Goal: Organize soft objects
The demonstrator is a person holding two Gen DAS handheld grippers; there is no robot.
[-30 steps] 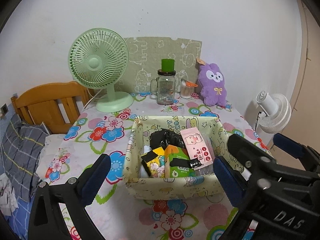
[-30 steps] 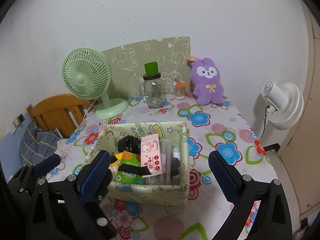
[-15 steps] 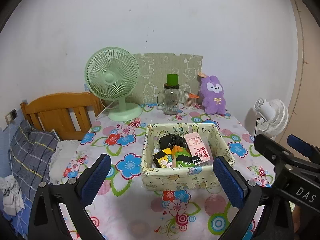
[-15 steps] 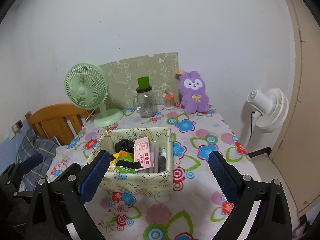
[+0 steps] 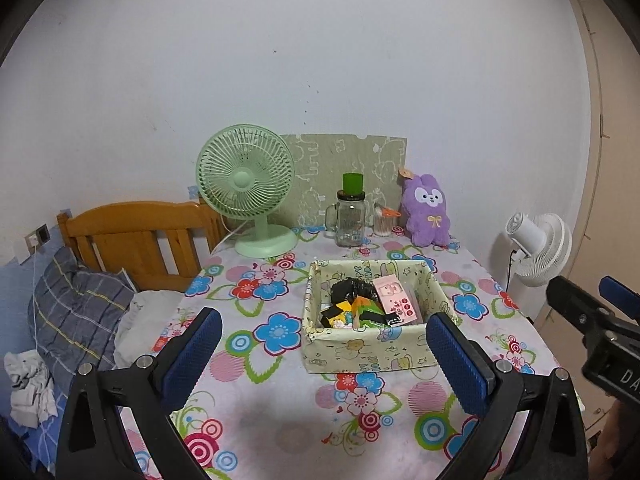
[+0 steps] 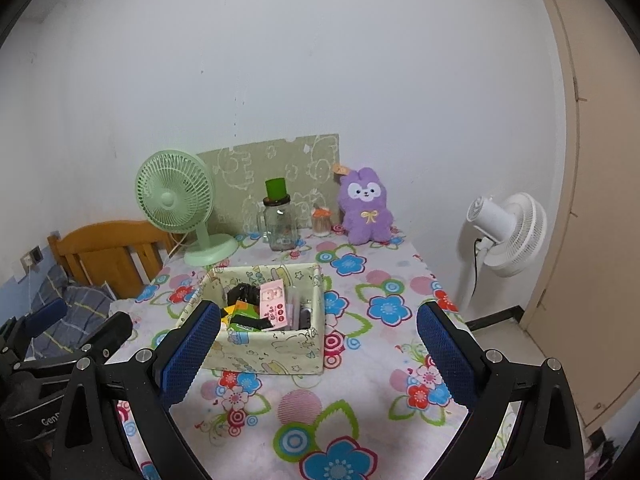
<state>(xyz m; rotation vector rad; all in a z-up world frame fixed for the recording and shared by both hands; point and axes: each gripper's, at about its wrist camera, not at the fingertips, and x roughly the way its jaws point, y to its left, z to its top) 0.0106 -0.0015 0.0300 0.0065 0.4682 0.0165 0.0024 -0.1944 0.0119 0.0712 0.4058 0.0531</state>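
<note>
A cream fabric basket (image 5: pixel 368 350) (image 6: pixel 280 354) sits mid-table, holding a pink packet (image 5: pixel 396 296) (image 6: pixel 274 304), a black pouch (image 5: pixel 352 290), and green and yellow packs (image 5: pixel 362 314). A purple plush bunny (image 5: pixel 426 210) (image 6: pixel 364 210) stands upright at the table's back by the wall. My left gripper (image 5: pixel 324 356) is open and empty, near the table's front, short of the basket. My right gripper (image 6: pixel 318 354) is open and empty, also in front of the basket. Each gripper shows at the edge of the other's view.
A green desk fan (image 5: pixel 250 196) (image 6: pixel 180 208), a glass mug jar with a green lid (image 5: pixel 351 216) (image 6: pixel 280 220) and a small jar (image 5: pixel 385 222) stand at the back. A white floor fan (image 6: pixel 508 232) is right of the table. A wooden headboard (image 5: pixel 132 236) and bedding are left.
Both grippers have pulled back and risen away from the basket, so the whole table now shows. Both stay open and empty. The objects have not moved.
</note>
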